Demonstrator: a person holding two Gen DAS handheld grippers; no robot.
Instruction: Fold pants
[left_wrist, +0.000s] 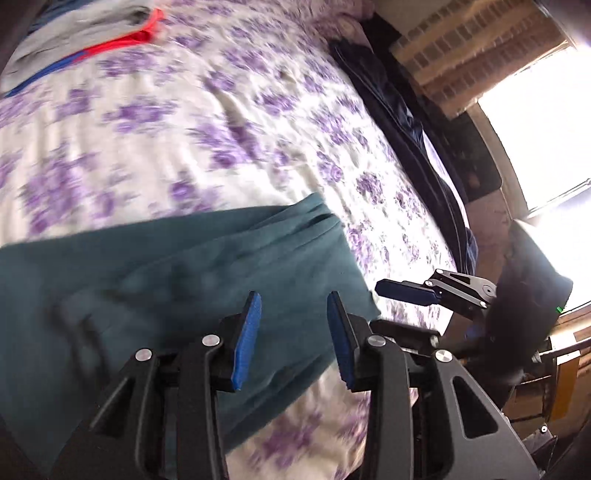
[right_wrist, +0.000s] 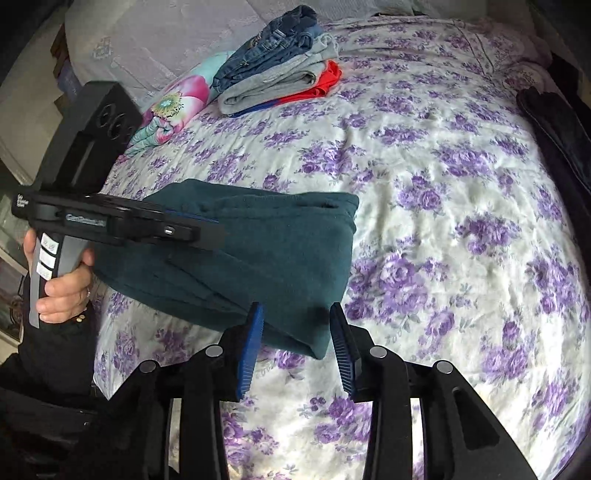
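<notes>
Dark teal pants (right_wrist: 258, 251) lie folded into a thick rectangle on the purple-flowered bedspread (right_wrist: 443, 206). They also show in the left wrist view (left_wrist: 166, 266). My left gripper (left_wrist: 293, 302) is open and empty, held just above the pants' near edge; seen from the right wrist view, its body (right_wrist: 122, 221) hovers over their left end. My right gripper (right_wrist: 297, 314) is open and empty at the pants' near corner. Its blue fingers (left_wrist: 404, 290) show at the right in the left wrist view.
A stack of folded clothes (right_wrist: 280, 62) with jeans on top sits at the far side of the bed, beside a floral pillow (right_wrist: 173, 107). A dark garment (right_wrist: 554, 125) lies along the bed's right edge. A bright window (left_wrist: 539, 129) is at the right.
</notes>
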